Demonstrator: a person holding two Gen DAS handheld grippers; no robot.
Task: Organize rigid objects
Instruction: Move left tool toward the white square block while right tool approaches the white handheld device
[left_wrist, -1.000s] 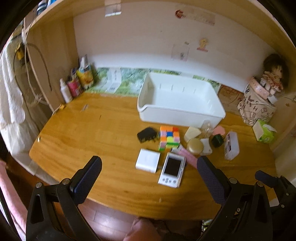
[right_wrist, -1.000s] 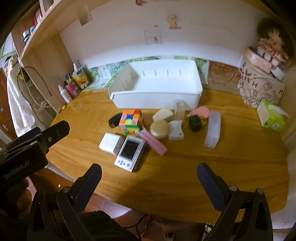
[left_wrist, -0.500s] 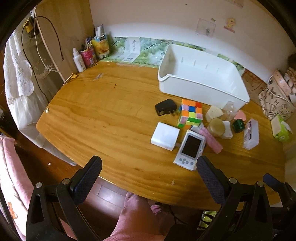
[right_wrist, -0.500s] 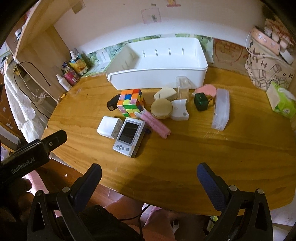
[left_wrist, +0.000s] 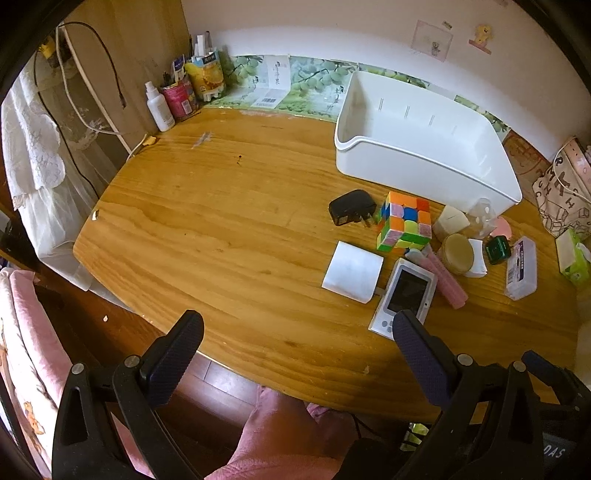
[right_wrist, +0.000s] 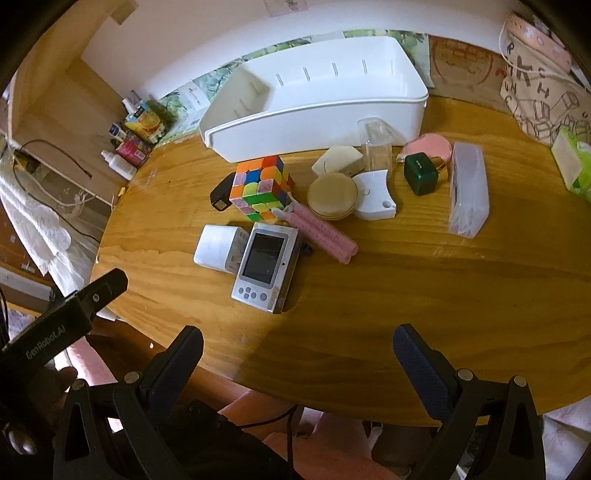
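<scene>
A white bin (left_wrist: 424, 147) (right_wrist: 317, 99) stands empty at the back of the wooden desk (left_wrist: 229, 229). In front of it lie a colour cube (left_wrist: 404, 221) (right_wrist: 260, 186), a black plug (left_wrist: 351, 212), a white box (left_wrist: 352, 271) (right_wrist: 216, 247), a grey handheld device (left_wrist: 406, 288) (right_wrist: 266, 264), a pink tube (right_wrist: 319, 232), a round tan tin (right_wrist: 332, 195), a green cube (right_wrist: 421, 173) and a clear case (right_wrist: 467, 188). My left gripper (left_wrist: 295, 328) and right gripper (right_wrist: 297, 343) are both open and empty, above the desk's front edge.
Bottles and cartons (left_wrist: 184, 96) stand at the back left corner beside a wooden side panel. A printed bag (right_wrist: 543, 74) and a green tissue pack (right_wrist: 574, 162) sit at the right. A cable (left_wrist: 92, 122) hangs at the left. The left gripper's body (right_wrist: 62, 325) shows at lower left.
Both grippers have risen and tilted down over the desk, so the objects appear closer and more from above. Jaws stay open. Nothing on the desk has moved.
</scene>
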